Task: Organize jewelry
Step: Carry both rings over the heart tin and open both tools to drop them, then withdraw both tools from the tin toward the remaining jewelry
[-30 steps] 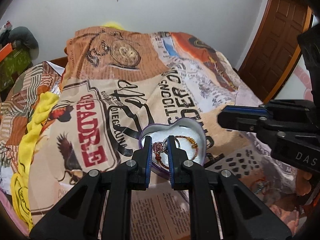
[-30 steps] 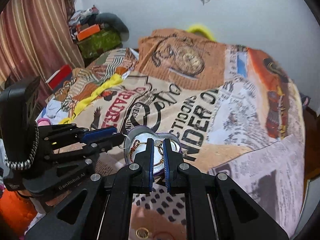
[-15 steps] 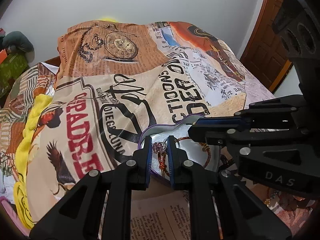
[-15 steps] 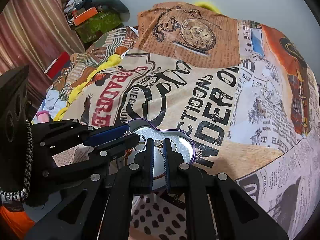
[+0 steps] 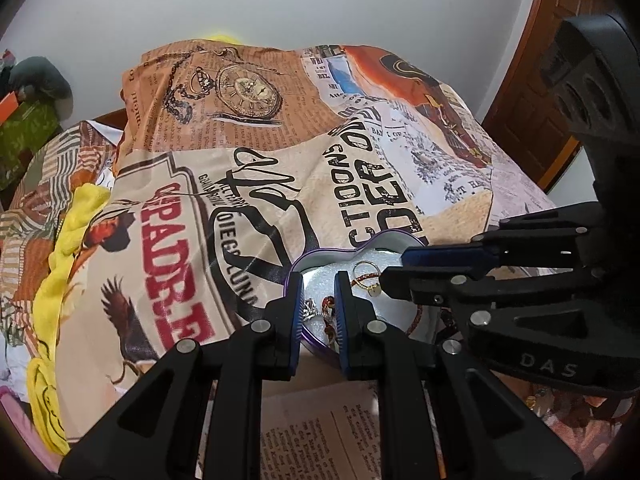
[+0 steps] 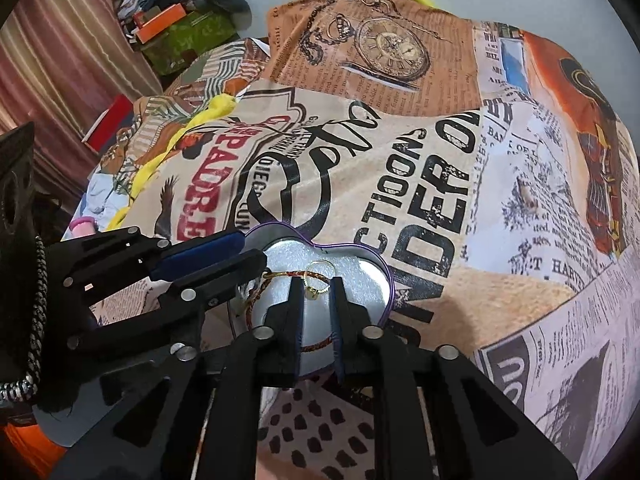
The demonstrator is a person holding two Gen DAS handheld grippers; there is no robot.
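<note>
Two tongs meet over the heart-shaped tin (image 5: 394,240) on the bed, "DAS" on the right tongs (image 6: 315,286), "ADRE" on the blanket (image 5: 280,152). Left tongs (image 5: 319,280) gape empty; right ones straddle the gold ring (image 6: 316,280), slightly parted.

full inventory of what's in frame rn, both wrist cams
heart-shaped tin: 1, purple rim, silvery white lining, on the bedspread.
braided bracelet: 1, red, in the tin.
gold ring: 1, gold, in the tin.
silver charm piece: 1, silver, in the tin.
bedspread: 1, tan newspaper and pocket-watch print.
yellow cloth: 1, left edge of bed.
green box: 1, far corner.
door: 1, brown wood, right.
left gripper: black, blue pads, slightly open over tin.
right gripper: same, over tin.
</note>
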